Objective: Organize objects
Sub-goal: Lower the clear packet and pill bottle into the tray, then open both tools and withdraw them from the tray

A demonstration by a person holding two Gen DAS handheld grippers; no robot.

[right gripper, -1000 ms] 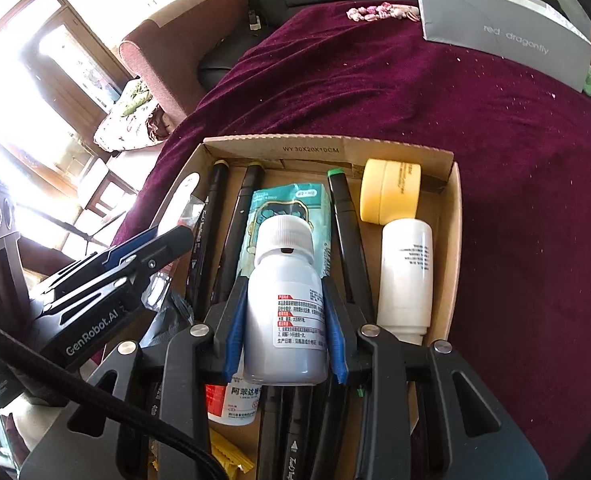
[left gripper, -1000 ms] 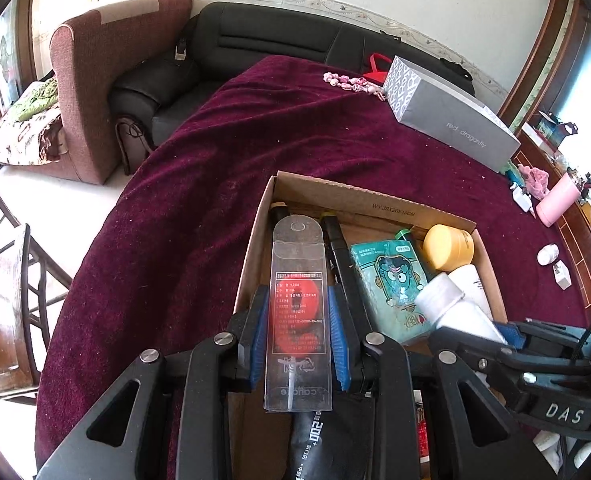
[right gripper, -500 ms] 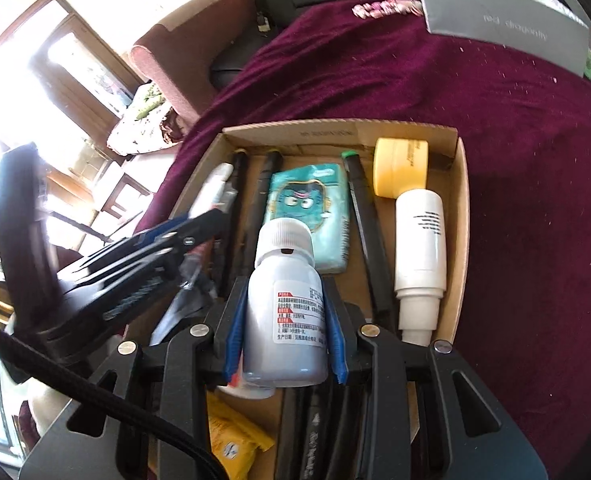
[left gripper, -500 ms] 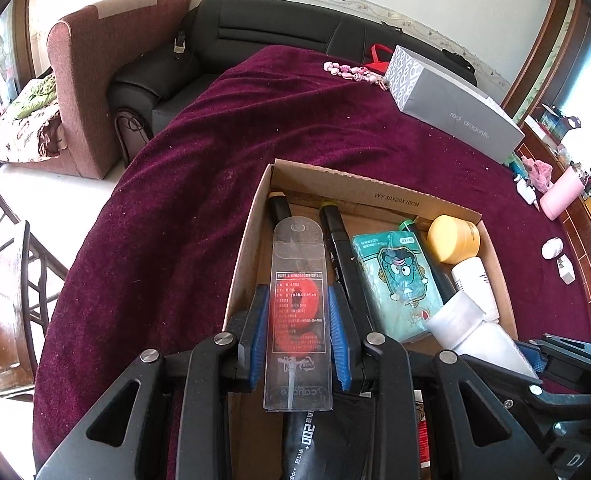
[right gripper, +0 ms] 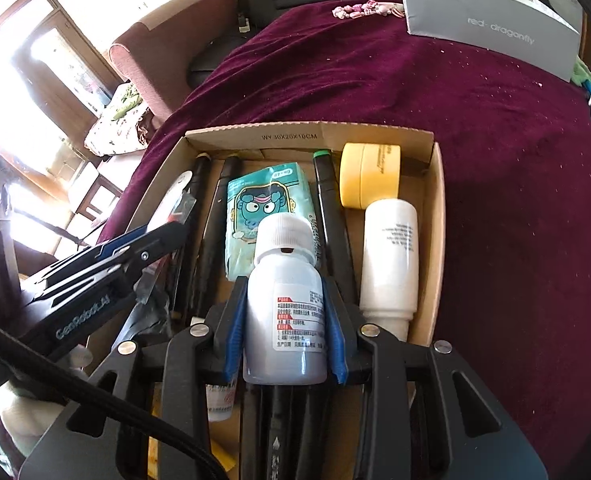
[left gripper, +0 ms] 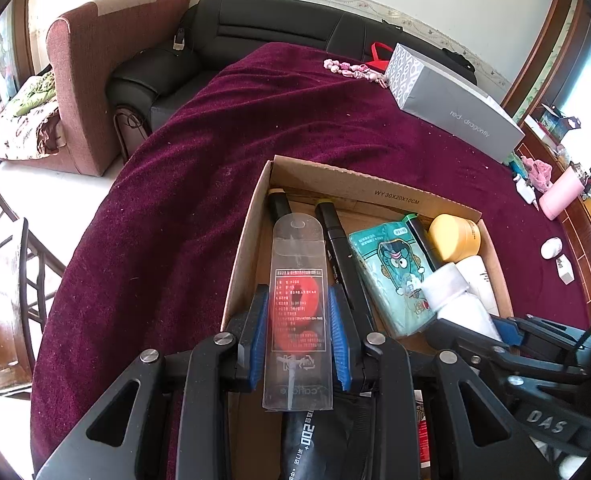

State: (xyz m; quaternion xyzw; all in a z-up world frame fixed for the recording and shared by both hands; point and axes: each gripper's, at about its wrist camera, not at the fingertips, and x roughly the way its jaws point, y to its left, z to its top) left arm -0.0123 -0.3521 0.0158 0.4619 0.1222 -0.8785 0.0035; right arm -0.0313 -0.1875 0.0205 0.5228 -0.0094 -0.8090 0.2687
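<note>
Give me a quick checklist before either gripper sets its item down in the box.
1. Left gripper clamped on the clear packet: ok.
2. Right gripper clamped on the white bottle: ok.
3. Both items over the box, not the cloth: ok.
4. Free floor under the bottle: not ok; markers and the tissue pack lie below.
5. Free floor under the packet: cannot tell; markers and a dark pouch show beneath.
6. Grippers apart from each other: ok, though close.
</note>
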